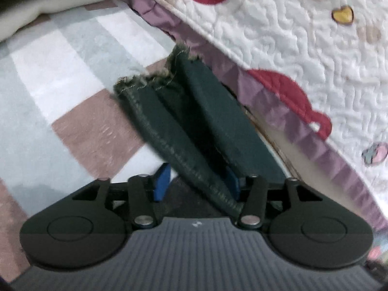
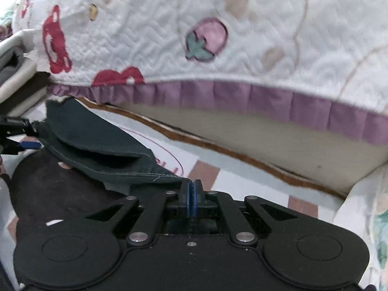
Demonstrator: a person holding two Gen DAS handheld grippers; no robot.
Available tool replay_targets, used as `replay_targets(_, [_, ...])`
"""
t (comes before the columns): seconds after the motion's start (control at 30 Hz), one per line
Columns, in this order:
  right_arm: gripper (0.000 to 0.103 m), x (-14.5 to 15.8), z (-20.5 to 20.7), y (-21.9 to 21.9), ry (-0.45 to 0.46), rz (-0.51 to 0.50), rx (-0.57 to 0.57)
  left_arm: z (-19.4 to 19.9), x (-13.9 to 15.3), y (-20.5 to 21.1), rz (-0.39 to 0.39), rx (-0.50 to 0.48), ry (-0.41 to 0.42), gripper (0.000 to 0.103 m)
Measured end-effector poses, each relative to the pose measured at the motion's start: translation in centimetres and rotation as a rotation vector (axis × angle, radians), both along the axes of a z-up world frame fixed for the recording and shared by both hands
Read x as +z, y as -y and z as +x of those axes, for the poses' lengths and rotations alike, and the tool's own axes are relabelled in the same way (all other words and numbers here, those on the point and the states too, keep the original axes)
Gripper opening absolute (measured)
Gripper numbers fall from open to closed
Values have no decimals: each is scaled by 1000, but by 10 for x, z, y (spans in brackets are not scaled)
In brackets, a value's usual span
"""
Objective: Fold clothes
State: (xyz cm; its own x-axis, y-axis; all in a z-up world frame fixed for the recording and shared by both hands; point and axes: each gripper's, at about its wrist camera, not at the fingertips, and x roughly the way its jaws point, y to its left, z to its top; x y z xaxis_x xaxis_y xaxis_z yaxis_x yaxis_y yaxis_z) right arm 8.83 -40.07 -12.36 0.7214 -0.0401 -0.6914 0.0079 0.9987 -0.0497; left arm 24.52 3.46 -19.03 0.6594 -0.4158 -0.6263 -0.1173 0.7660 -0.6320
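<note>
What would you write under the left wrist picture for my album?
Open left gripper with the frayed dark green garment lying between its blue pads, over a checked sheet beside a quilted blanket.

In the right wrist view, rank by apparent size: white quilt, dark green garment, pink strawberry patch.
1. white quilt
2. dark green garment
3. pink strawberry patch
The garment lies nearer the camera, yet the order looks clear.

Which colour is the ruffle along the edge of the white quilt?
The ruffle is purple, clearest in the right wrist view.
</note>
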Motion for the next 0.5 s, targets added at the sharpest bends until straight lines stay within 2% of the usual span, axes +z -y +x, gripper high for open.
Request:
replay_targets(0.07, [3,-13,9,9,-32,31,-17,3,1,12,80,-25,44,56])
replay_targets(0.13, [3,-29,15,14,-69,17,-21,5,3,26,179,-66,81,56])
replay_targets(0.2, [4,-39,16,19,-87,15,-27,7,6,36,245,-102,101,57])
replay_targets(0.3, [4,-44,11,27,-93,63,-49,14,4,37,213,-96,118,63])
replay_targets(0.37, [4,-45,9,28,-85,73,-44,17,0,30,126,-59,123,65])
replay_targets(0.4, [5,-46,8,29,-81,77,-38,19,-2,26,80,-39,126,62])
replay_targets(0.43, [5,-46,7,30,-75,89,-37,21,-4,24,54,-35,125,50])
replay_targets(0.47, [5,-46,5,30,-69,100,-35,22,-6,22,31,-33,124,33])
replay_targets(0.5, [5,-46,4,31,-63,112,-34,25,-7,23,45,-50,118,11])
